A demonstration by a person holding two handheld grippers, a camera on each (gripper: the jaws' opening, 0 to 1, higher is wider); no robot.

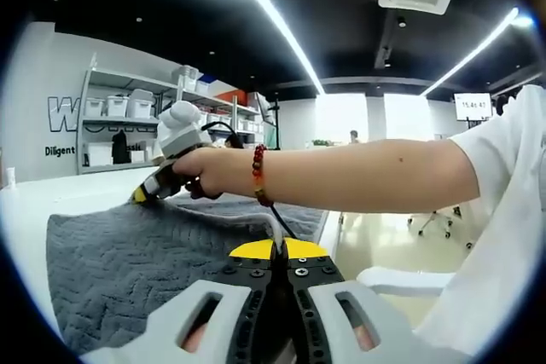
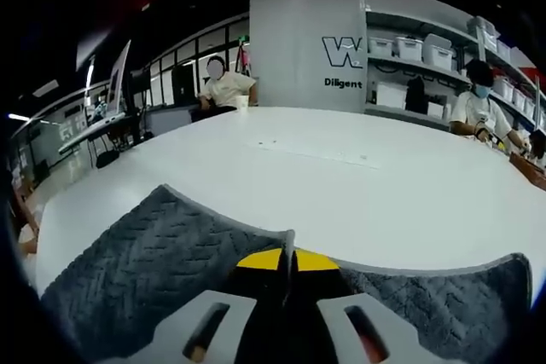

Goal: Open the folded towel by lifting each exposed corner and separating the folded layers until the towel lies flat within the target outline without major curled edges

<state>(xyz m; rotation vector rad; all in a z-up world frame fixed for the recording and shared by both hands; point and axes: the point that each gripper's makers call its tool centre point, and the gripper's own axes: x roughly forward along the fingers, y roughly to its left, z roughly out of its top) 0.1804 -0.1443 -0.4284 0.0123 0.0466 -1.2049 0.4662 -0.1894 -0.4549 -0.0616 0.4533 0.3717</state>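
Right gripper (image 2: 287,255) clamped on grey towel (image 2: 153,262) edge, lifted off white table (image 2: 341,185); left gripper (image 1: 277,249) likewise pinching opposite edge, towel stretched between.

The towel (image 1: 136,262) is dark grey with a raised herringbone weave and a paler grey edge; the worktop (image 2: 341,185) under it is plain white; each gripper (image 2: 288,263) has pale grey jaws tipped in yellow over black; the far wall (image 2: 303,49) is light grey with dark lettering; a bead bracelet (image 1: 258,172) is reddish-brown.
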